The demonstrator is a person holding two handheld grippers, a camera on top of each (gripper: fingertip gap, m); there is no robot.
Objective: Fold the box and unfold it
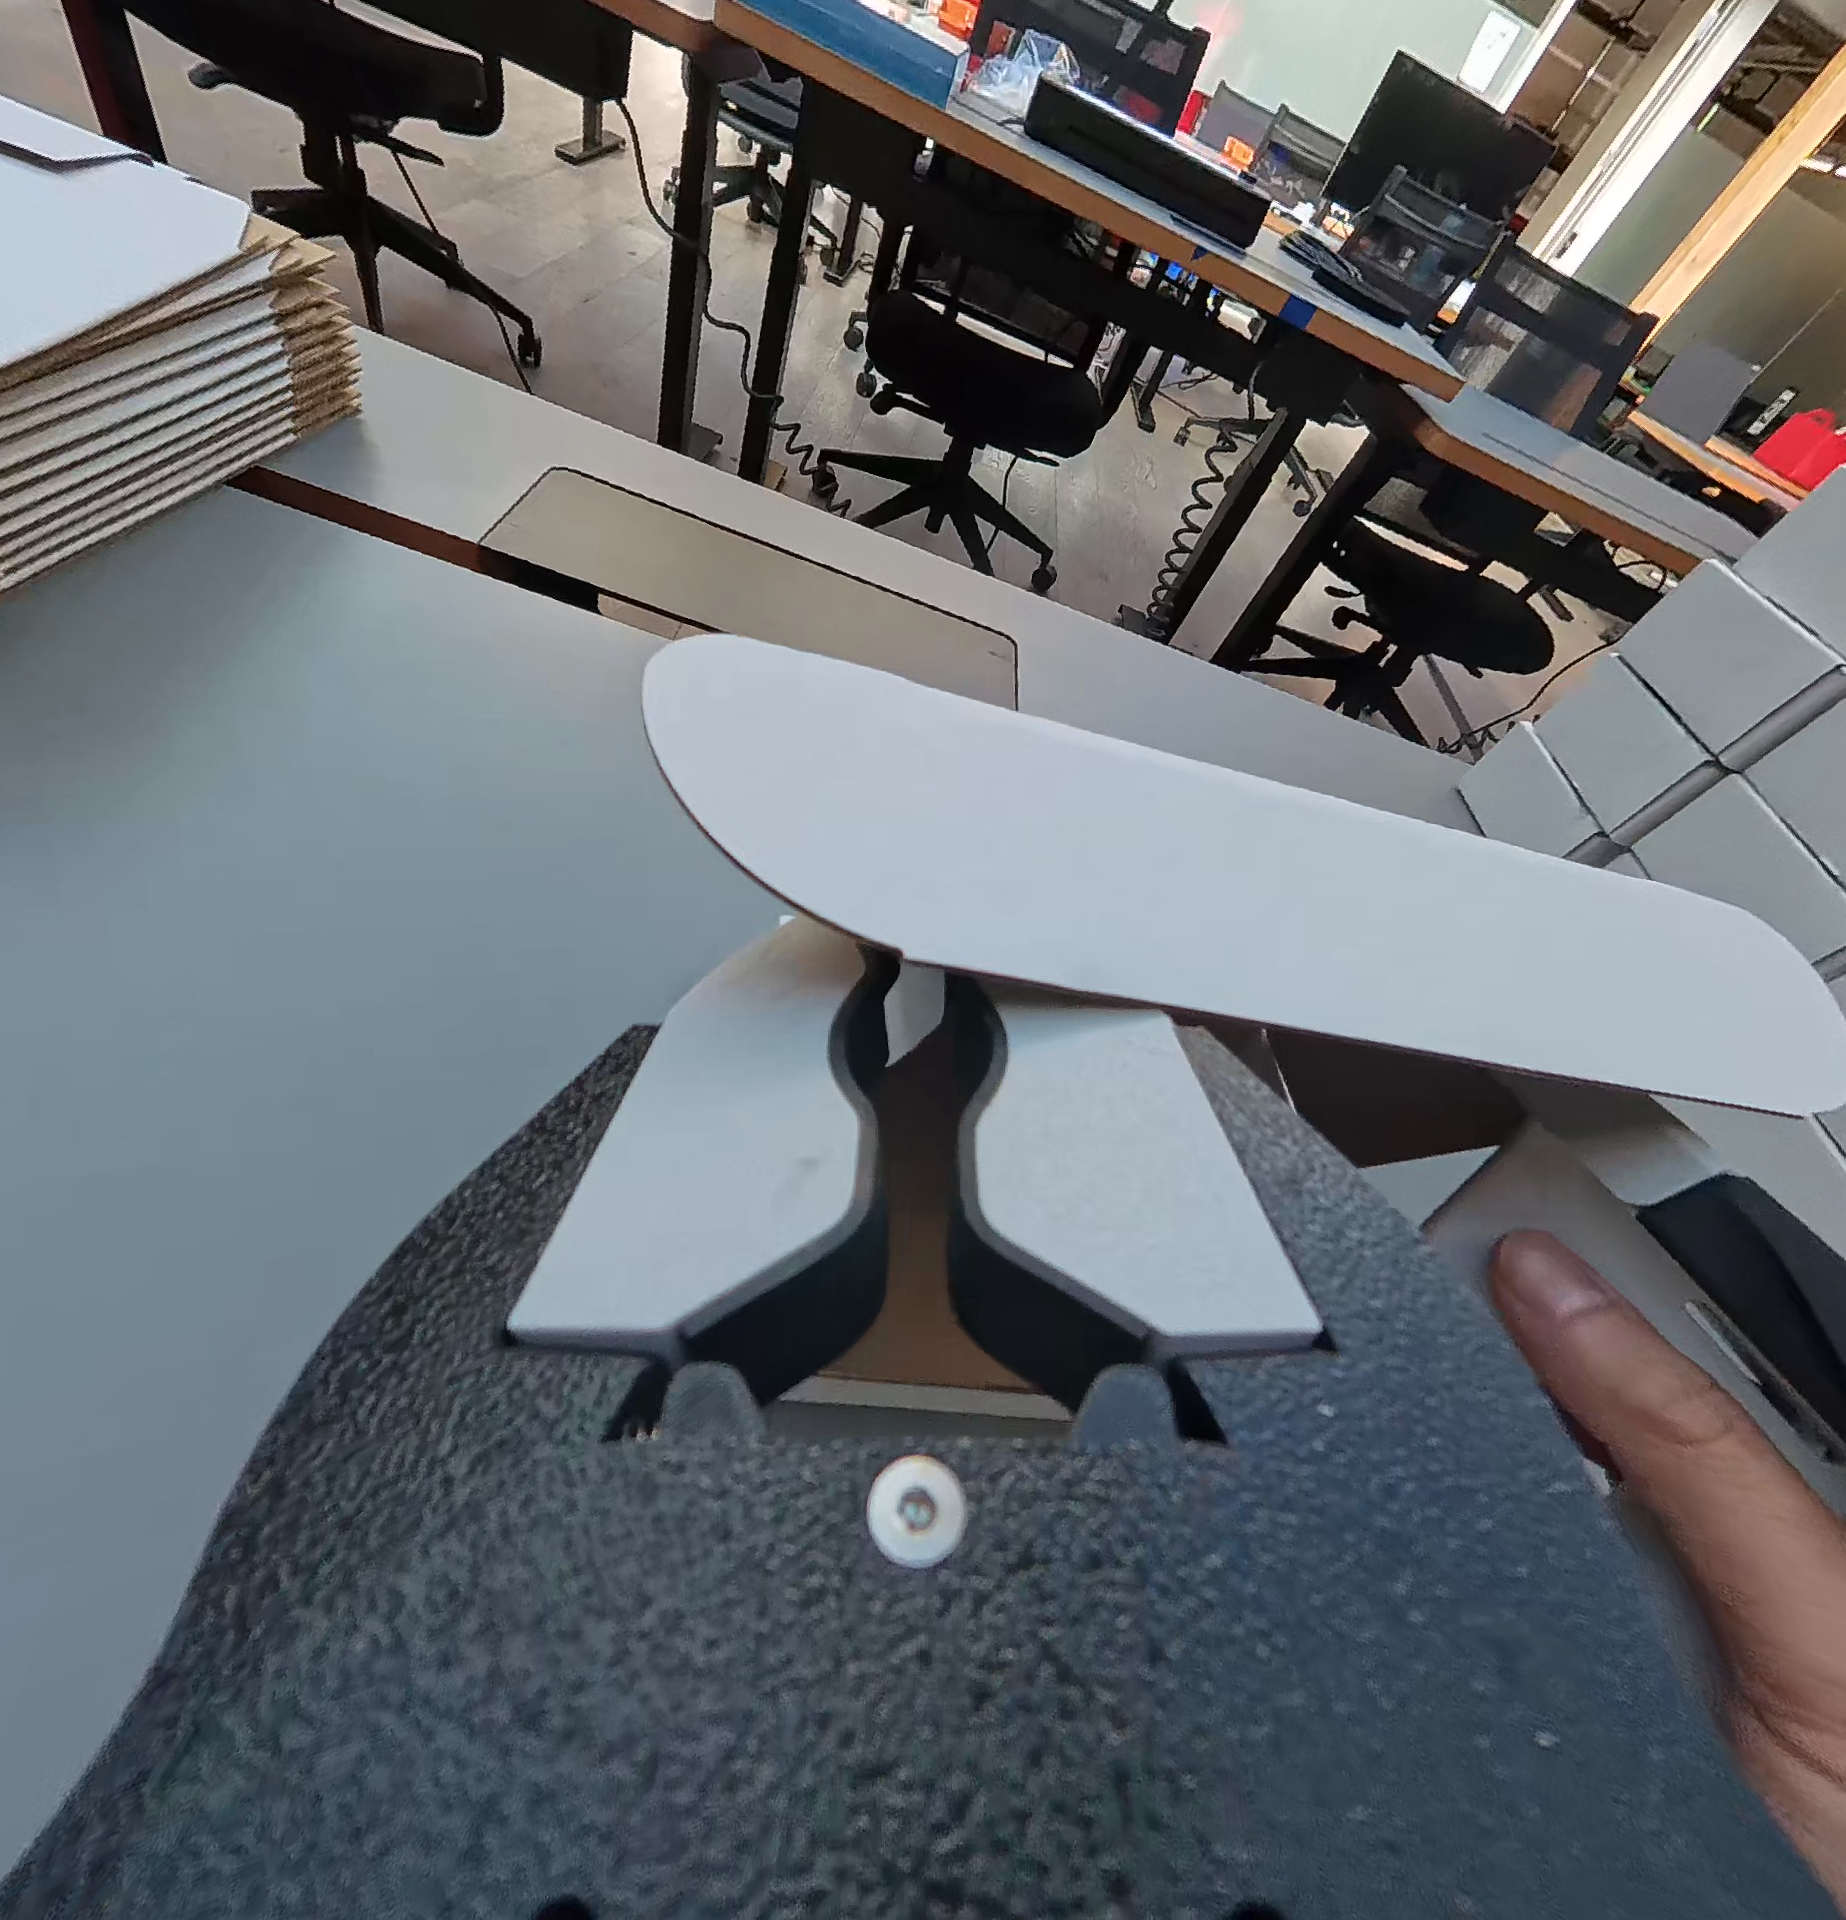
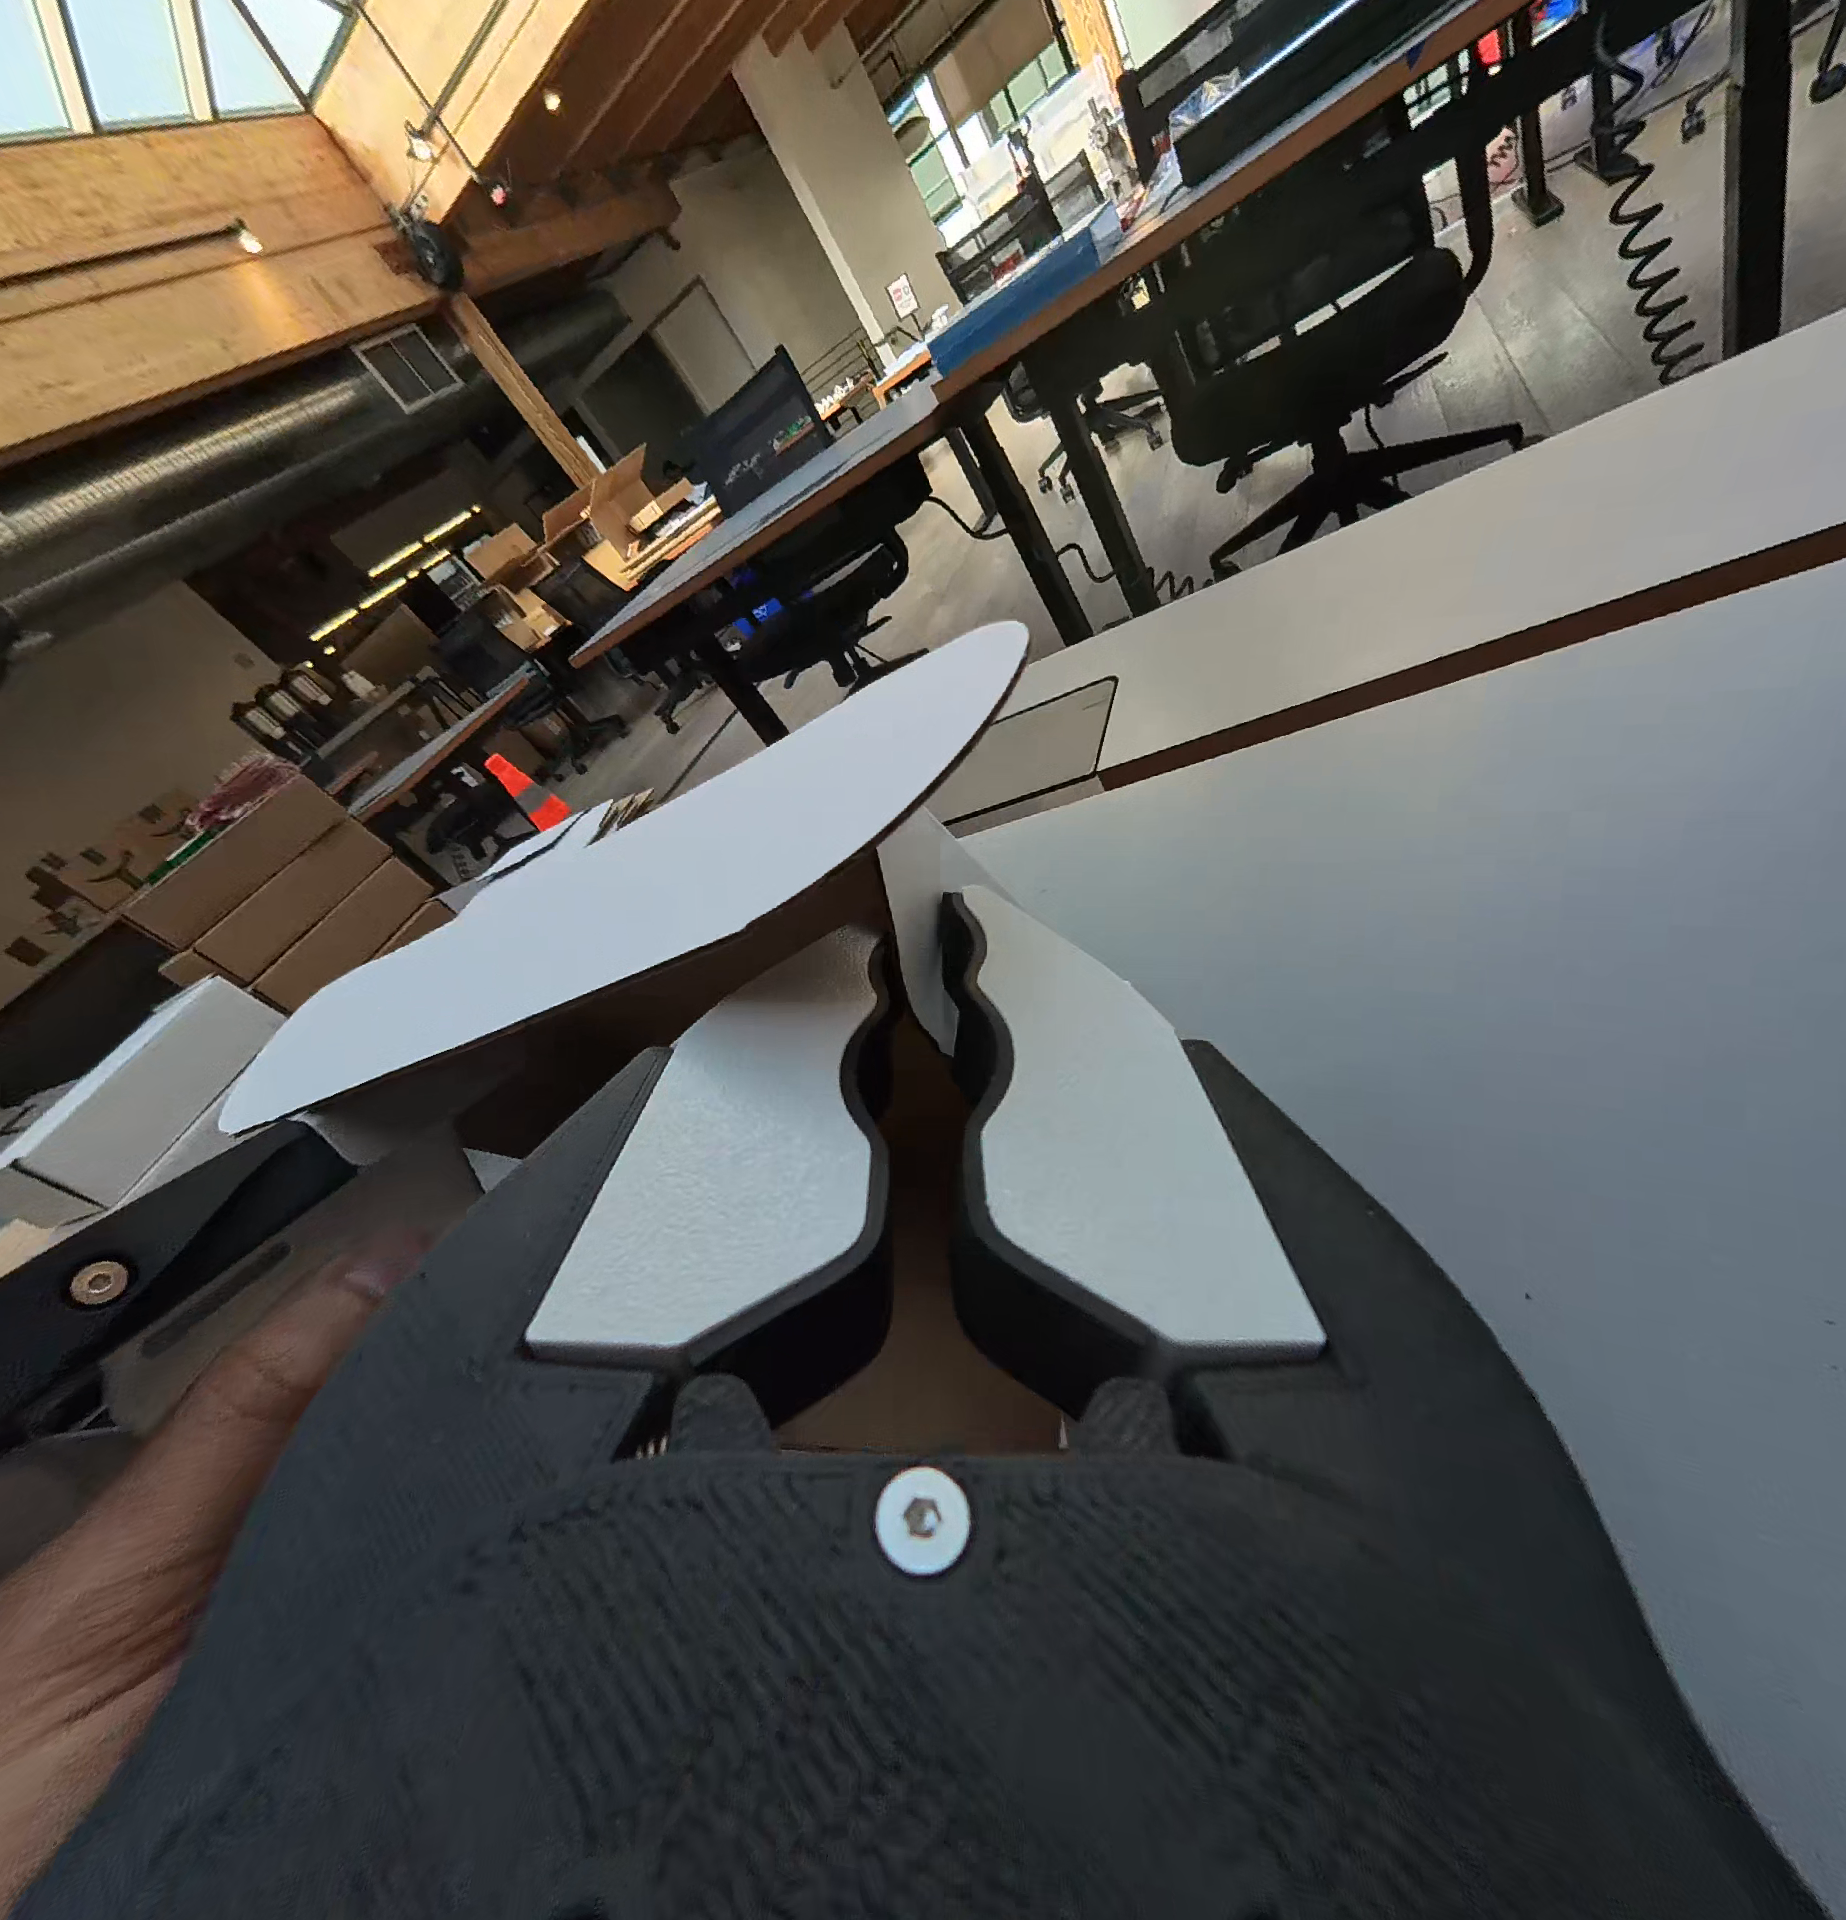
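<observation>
Box held above the grey worktop, rounded lid flap spread across both views, hiding what lies beyond. Left gripper jaws narrowed onto a white side panel; right gripper likewise. Only in left view: stacked flat cardboard, folded boxes. Only in right: orange cone.

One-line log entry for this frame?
left gripper: shut on box wall | right gripper: shut on box wall | box lid flap: raised | table: underneath
</observation>
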